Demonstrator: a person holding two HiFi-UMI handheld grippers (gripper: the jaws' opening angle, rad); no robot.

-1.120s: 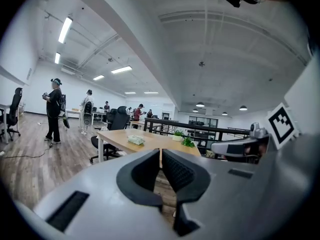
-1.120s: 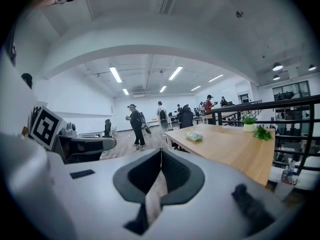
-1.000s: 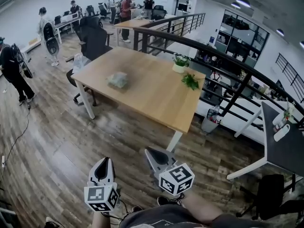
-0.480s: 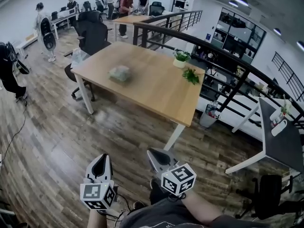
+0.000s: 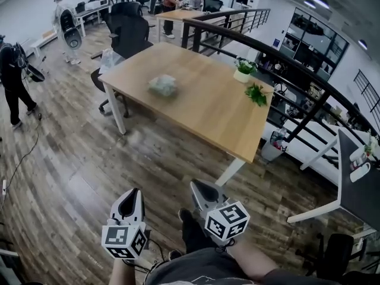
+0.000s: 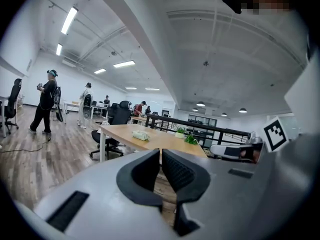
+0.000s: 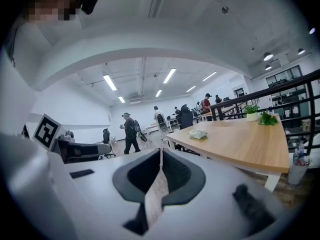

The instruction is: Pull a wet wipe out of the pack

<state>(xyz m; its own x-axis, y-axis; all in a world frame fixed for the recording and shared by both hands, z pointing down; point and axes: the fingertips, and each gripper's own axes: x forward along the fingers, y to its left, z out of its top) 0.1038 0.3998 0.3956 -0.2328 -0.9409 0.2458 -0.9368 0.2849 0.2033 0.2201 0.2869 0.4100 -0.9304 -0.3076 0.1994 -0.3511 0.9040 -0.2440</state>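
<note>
The wet wipe pack (image 5: 162,85), a pale green soft packet, lies on the wooden table (image 5: 202,114), towards its far left side. Both grippers are held well short of the table, over the wooden floor. My left gripper (image 5: 130,198) is shut and holds nothing. My right gripper (image 5: 199,187) is shut and empty as well. In the left gripper view the pack (image 6: 141,134) shows far ahead, beyond the closed left gripper (image 6: 160,154). The right gripper view has the pack (image 7: 198,134) ahead and to the right of the closed right gripper (image 7: 161,154).
Two small plants (image 5: 245,71) (image 5: 256,94) stand at the table's right edge. A black office chair (image 5: 127,31) is behind the table, and a dark railing (image 5: 285,58) runs along its right. Several people stand at the far left and back. Another table (image 5: 356,189) is at the right.
The view has shifted so that the table and pack sit a little more to the right. Both grippers stay shut and low in the view, slightly nearer the table.
</note>
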